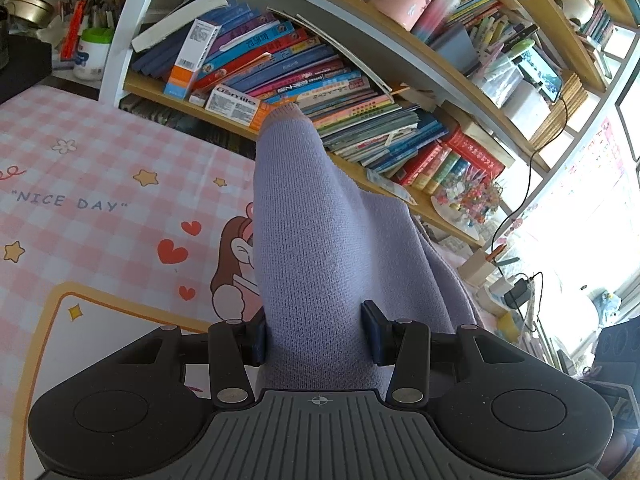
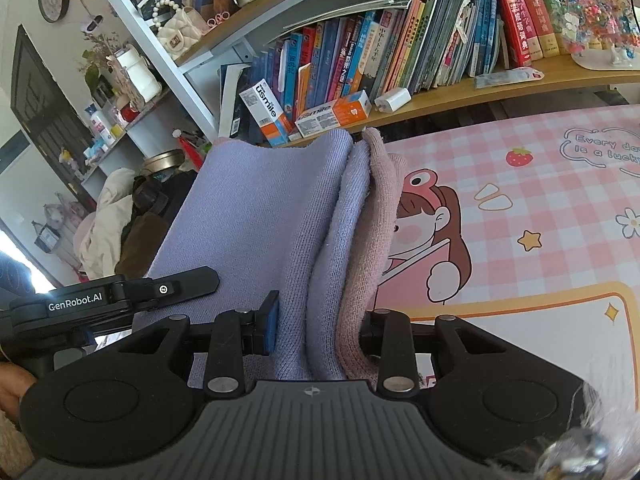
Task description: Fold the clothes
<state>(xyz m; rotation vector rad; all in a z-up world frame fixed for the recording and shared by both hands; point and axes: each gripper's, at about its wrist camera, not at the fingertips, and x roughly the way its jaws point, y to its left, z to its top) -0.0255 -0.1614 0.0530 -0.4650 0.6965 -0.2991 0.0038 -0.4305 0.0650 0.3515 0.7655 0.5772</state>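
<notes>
A lavender knit garment (image 1: 320,220) with a dusty-pink edge (image 2: 380,208) hangs lifted above the table, stretched between both grippers. My left gripper (image 1: 316,334) is shut on a thick fold of it, and the fabric fills the gap between the pads. My right gripper (image 2: 320,328) is shut on a bunched layer of lavender and pink knit. Its right pad is hidden behind the pink cloth. In the right wrist view, one of the left gripper's fingers (image 2: 180,286) lies against the garment at the left.
Below lies a pink checked table mat (image 1: 100,184) with a cartoon girl (image 2: 432,232). A bookshelf (image 1: 360,112) packed with books and boxes runs along the table's far side. Cables and small items (image 1: 516,288) sit by the bright window.
</notes>
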